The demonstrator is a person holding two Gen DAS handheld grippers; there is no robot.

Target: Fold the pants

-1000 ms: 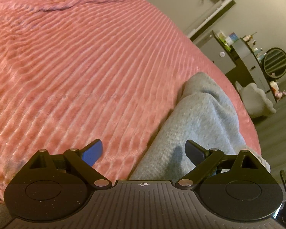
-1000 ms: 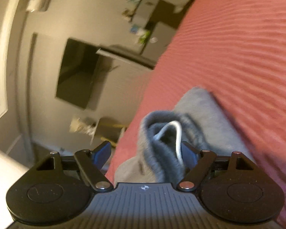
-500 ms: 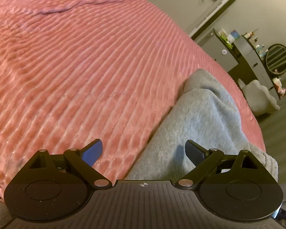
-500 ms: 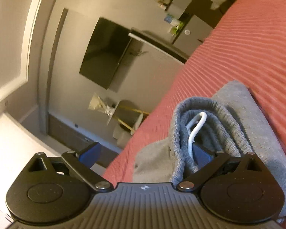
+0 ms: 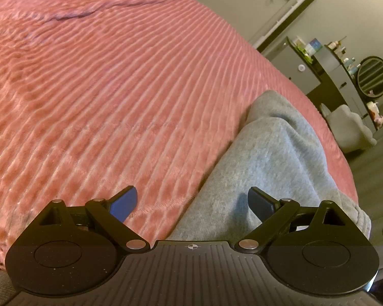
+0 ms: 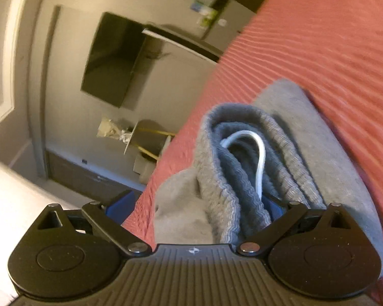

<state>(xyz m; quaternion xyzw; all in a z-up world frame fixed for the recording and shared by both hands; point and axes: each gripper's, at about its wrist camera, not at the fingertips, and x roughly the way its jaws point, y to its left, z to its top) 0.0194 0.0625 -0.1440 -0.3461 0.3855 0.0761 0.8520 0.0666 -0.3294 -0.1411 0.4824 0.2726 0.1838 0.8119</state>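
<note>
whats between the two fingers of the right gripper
In the right wrist view the ribbed waistband of the grey sweatpants, with its white drawstring, lies between the right gripper fingers. The jaws stand wide, not pinching it.

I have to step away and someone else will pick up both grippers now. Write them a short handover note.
Left gripper: open, hovering over the grey sweatpants, holding nothing.
Right gripper: jaws have just opened wide; the ribbed waistband with its white drawstring sits between them, unclamped.
The sweatpants lie bunched at the edge of the pink ribbed bedspread.
Done: partly folded, it seems.
Left: flatten and finish the fold.
</note>
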